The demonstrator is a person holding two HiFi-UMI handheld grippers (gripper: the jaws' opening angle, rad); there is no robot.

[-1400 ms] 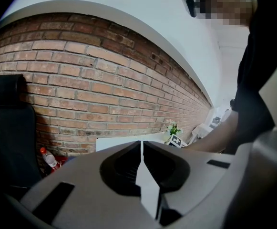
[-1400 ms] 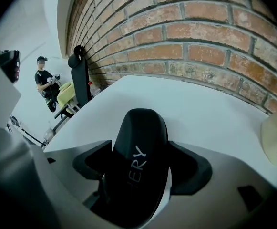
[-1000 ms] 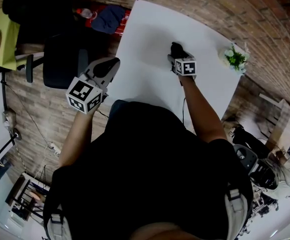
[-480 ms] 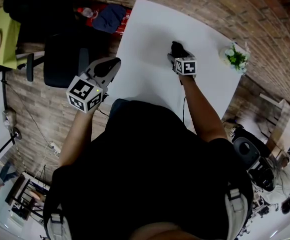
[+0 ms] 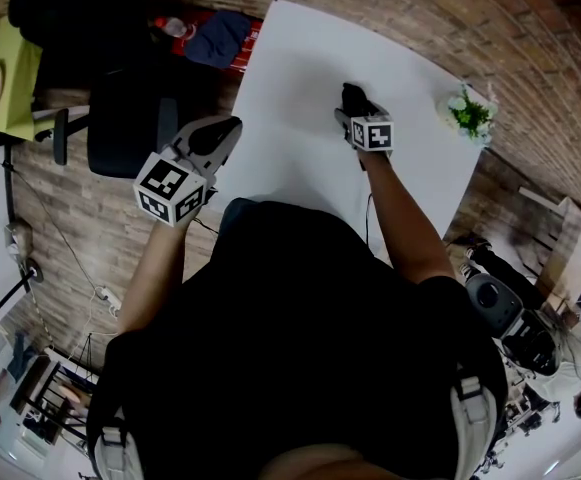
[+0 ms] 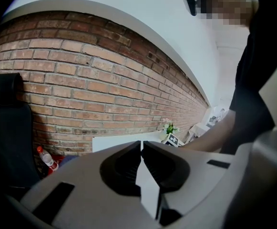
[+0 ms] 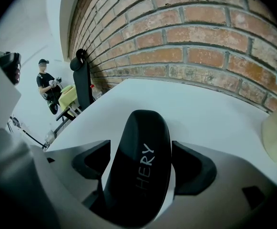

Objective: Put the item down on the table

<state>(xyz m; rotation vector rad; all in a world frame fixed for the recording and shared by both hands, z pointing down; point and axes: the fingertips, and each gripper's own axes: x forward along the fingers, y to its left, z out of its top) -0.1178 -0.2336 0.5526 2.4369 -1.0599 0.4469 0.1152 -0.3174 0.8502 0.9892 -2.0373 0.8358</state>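
- Brick walling is seen behind a white worktop (image 5: 300, 68), which is bare apart from a potted plant (image 5: 470, 116) at its 3 o'clock corner.
- One black oblong case (image 7: 140, 156), marked with pale lettering, is gripped on its two flanks by the right hand-held gripper (image 5: 354, 110), whose jaws are set at a middling width and pressed onto it.
- From that hand-held gripper's marker cube, the case is seen projecting toward 12 o'clock in the head view, and its long axis runs straight along the jaws.
- The case is held over the middle of the worktop; whether its underside already touches the surface cannot be told, since that side is hidden.
- The move to come is judged to turn on a short descent and a widening of the jaws, with clear surface all round.
- The left hand-held gripper (image 5: 215, 133) is held off the worktop's 9 o'clock edge, its jaws closed tip to tip on nothing, and it is the farther of the two from the case.
- Counted: two hand-held grippers, one case, one plant, one office chair (image 5: 125, 118), one bottle (image 6: 46, 159).
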